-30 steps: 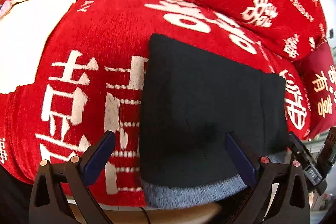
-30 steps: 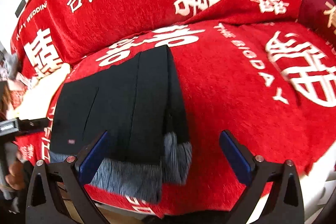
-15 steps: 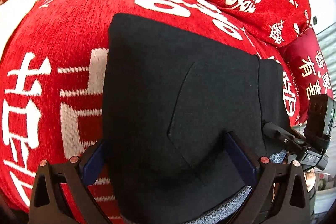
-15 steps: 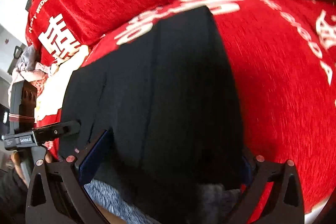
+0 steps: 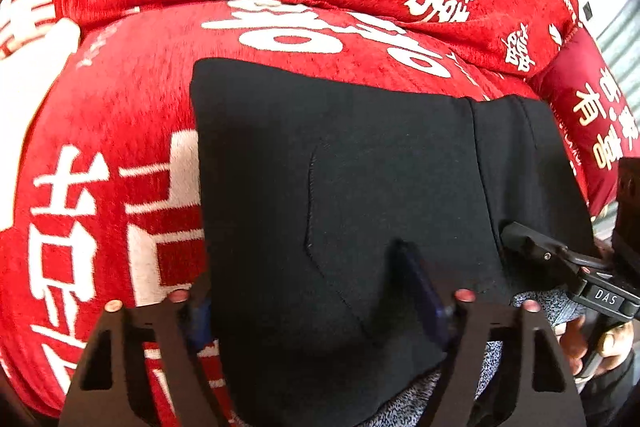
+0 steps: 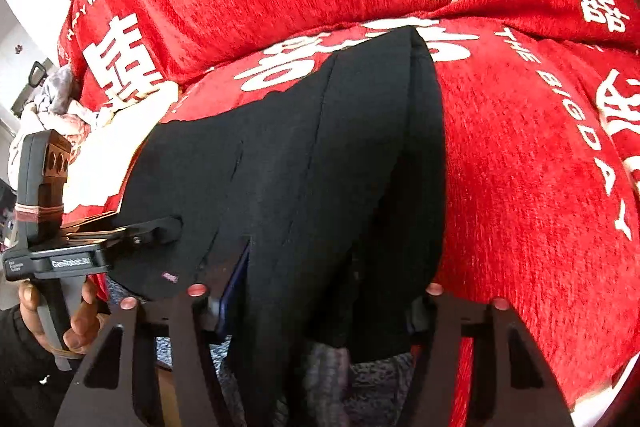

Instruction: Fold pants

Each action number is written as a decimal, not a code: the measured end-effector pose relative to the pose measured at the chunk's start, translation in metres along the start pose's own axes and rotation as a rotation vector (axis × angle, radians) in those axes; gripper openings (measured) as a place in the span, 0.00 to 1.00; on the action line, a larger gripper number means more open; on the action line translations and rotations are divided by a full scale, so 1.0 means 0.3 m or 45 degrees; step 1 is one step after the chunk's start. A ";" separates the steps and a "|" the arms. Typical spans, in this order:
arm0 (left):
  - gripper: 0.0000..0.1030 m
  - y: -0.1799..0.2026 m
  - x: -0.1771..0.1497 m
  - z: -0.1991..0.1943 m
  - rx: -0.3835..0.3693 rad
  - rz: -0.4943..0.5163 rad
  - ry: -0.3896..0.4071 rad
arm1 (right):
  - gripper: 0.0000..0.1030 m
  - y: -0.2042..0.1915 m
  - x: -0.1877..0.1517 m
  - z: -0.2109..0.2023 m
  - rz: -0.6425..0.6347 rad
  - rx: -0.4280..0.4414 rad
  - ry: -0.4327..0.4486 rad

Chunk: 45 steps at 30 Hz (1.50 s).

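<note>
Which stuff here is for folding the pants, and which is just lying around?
For the job: black pants; left tool; right tool, both closing on the pants.

Just there: red sofa cover; dark red cushion; rumpled cloth.

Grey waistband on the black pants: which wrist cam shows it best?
Right wrist. The grey waistband runs across the near edge between that claw's fingers, hanging off the red sofa cover. Left wrist shows only slivers of it, mostly hidden by the black pants and fingers.
</note>
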<state>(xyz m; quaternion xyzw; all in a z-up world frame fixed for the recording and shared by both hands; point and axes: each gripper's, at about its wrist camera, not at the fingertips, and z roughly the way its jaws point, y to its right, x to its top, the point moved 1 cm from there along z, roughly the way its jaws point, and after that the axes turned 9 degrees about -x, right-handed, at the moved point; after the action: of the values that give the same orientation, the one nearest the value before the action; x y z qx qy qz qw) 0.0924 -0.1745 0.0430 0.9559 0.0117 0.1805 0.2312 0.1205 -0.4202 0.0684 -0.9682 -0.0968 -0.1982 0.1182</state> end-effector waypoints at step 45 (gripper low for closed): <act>0.51 -0.407 -0.037 -0.461 0.181 -0.181 0.130 | 0.52 -0.623 0.087 -0.012 -0.139 0.092 0.014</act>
<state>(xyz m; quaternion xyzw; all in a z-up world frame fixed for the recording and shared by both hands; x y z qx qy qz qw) 0.0410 -0.0061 0.0991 0.9562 0.1039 0.2110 0.1740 0.0991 -0.2394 0.1180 -0.9555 -0.1560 -0.2059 0.1427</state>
